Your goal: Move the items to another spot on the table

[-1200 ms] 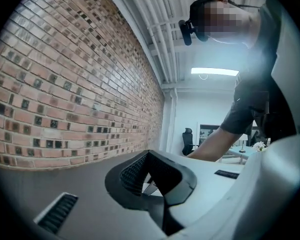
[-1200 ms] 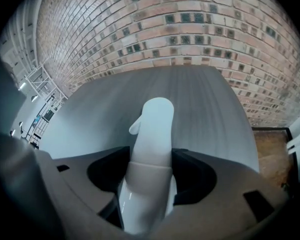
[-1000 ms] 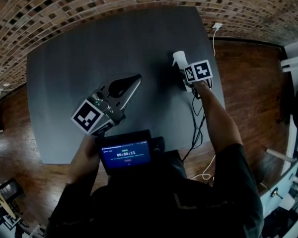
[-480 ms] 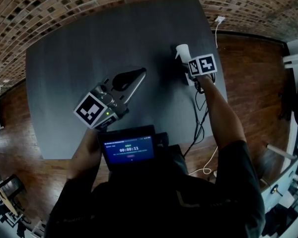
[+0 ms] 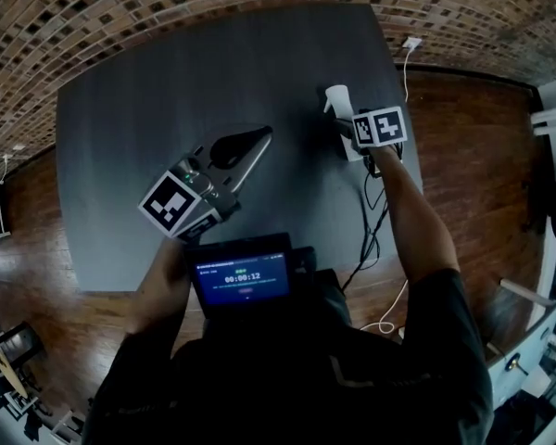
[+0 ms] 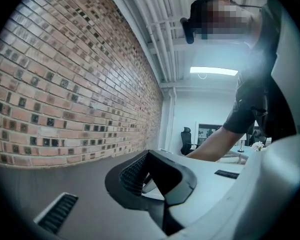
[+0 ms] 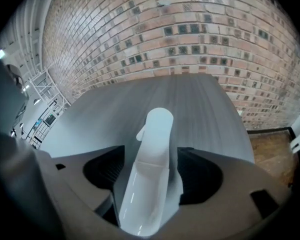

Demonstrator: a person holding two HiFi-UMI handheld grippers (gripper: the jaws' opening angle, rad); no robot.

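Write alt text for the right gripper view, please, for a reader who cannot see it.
A white spray bottle sits between the right gripper's jaws, which have just been opening and stand apart on either side of it. Beyond it, a grey table runs to a brick wall.

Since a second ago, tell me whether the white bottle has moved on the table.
No. The white bottle keeps its spot by the table's right edge; only the camera shifted.

Head view dim, fisheye-warped edges; ceiling lamp [image 6: 213, 71] glares in left gripper view.
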